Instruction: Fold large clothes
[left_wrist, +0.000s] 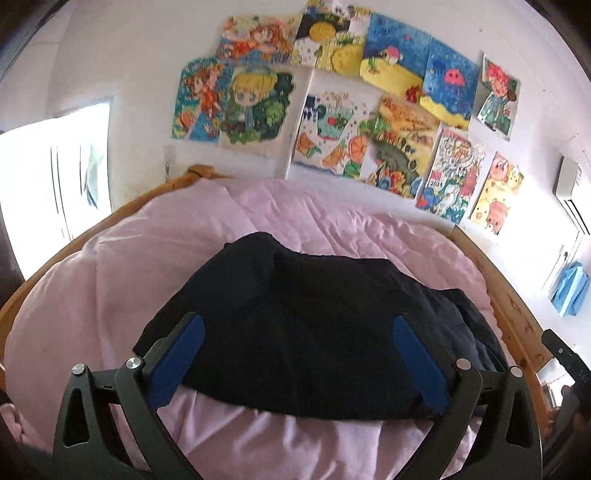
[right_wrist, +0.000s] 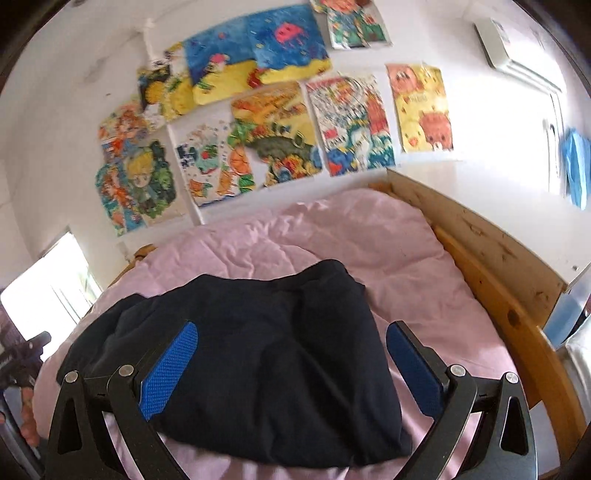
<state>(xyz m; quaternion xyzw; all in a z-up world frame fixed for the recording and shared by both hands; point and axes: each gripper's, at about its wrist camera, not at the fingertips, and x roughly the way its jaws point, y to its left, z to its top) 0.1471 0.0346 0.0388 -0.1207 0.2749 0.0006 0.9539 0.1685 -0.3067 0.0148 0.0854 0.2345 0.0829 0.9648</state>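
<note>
A black garment (left_wrist: 295, 325) lies folded into a compact bundle on the pink duvet (left_wrist: 110, 280) of a bed. My left gripper (left_wrist: 297, 328) is open, blue pads wide apart, above the near edge of the bundle and holding nothing. In the right wrist view the same garment (right_wrist: 251, 354) lies in the middle of the duvet (right_wrist: 369, 236). My right gripper (right_wrist: 291, 341) is open and empty, its fingers spread over the garment's near right part. The left gripper shows at the left edge of the right wrist view (right_wrist: 22, 354).
A wooden bed frame (right_wrist: 491, 273) rims the duvet on the right and far side. Several children's drawings (left_wrist: 332, 110) hang on the white wall behind. A bright window (left_wrist: 55, 177) is at left; an air conditioner (right_wrist: 502, 48) is high at right.
</note>
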